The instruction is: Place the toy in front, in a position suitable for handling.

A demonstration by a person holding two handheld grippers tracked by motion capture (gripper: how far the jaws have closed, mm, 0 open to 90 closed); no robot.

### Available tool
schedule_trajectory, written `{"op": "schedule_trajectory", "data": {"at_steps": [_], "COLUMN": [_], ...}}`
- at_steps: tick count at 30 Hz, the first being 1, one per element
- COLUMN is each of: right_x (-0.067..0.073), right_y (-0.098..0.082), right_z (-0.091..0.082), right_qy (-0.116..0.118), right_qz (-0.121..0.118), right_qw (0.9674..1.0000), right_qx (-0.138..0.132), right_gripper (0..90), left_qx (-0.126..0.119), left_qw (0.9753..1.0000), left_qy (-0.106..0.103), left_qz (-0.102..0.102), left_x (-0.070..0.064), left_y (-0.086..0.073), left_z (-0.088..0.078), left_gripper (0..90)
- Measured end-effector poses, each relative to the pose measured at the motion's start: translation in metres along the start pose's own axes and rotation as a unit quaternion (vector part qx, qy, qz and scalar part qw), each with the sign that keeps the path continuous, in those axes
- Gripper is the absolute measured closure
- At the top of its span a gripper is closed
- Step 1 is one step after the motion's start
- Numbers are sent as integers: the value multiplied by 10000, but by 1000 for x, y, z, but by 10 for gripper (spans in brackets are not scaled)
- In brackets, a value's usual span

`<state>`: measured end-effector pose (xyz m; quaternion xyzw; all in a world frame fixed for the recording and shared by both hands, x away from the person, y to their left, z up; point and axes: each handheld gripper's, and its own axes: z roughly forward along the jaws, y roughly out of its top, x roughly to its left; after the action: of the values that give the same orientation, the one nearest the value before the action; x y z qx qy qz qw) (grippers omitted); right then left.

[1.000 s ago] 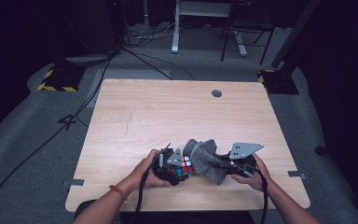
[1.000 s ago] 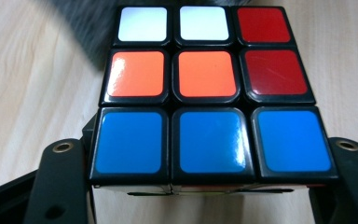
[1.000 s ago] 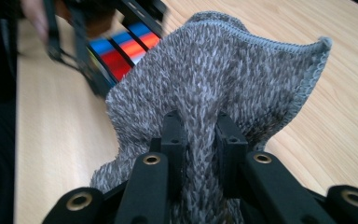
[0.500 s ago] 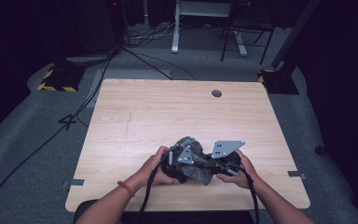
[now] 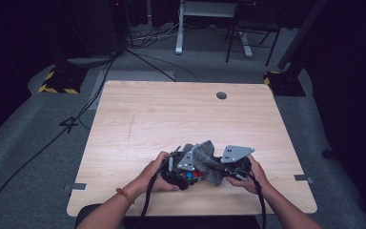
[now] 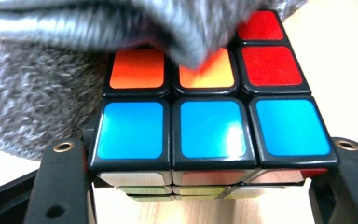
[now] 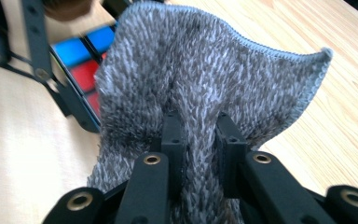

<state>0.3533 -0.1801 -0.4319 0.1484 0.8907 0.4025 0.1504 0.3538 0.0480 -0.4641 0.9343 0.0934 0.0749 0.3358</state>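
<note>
My left claw (image 6: 205,186) clamps the puzzle cube (image 6: 212,126) just above the worktop (image 5: 171,114) to steady it, while my right claw (image 7: 199,135) pinches the grey cloth (image 7: 205,70), draping it over the cube's top to wipe it.

High view overhead, forward-down; both gripper views close-up, sharing the fuzzy grey cloth (image 7: 205,88) and colour-tiled puzzle cube (image 6: 212,126).

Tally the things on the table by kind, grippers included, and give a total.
Grippers: 2 (left gripper, right gripper)
Puzzle cube: 1
Grey cloth: 1
Total: 4
</note>
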Motion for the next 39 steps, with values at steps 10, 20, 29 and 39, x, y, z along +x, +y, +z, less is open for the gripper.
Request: {"op": "schedule_trajectory", "data": {"at_steps": [10,20,29,39], "right_x": [31,15,17,31], "right_y": [22,13,16,26], "right_z": [-2,-7,-11,-5], "right_qy": [560,65,152,303], "right_qz": [-286,-232,-191,-449], "right_qw": [9976,9995,9992,9980], "right_qx": [-285,-197,-310,-313], "right_gripper": [779,780,780,778], "left_qx": [37,-94,-51,29], "left_qw": [9999,9998,9995,9992], "left_qy": [103,184,272,339], "left_qz": [99,4,129,203], "left_x": [-11,-5,-8,-10], "left_y": [10,6,10,11], "left_z": [9,-3,-5,-3], "left_gripper": [335,335,335,336]}}
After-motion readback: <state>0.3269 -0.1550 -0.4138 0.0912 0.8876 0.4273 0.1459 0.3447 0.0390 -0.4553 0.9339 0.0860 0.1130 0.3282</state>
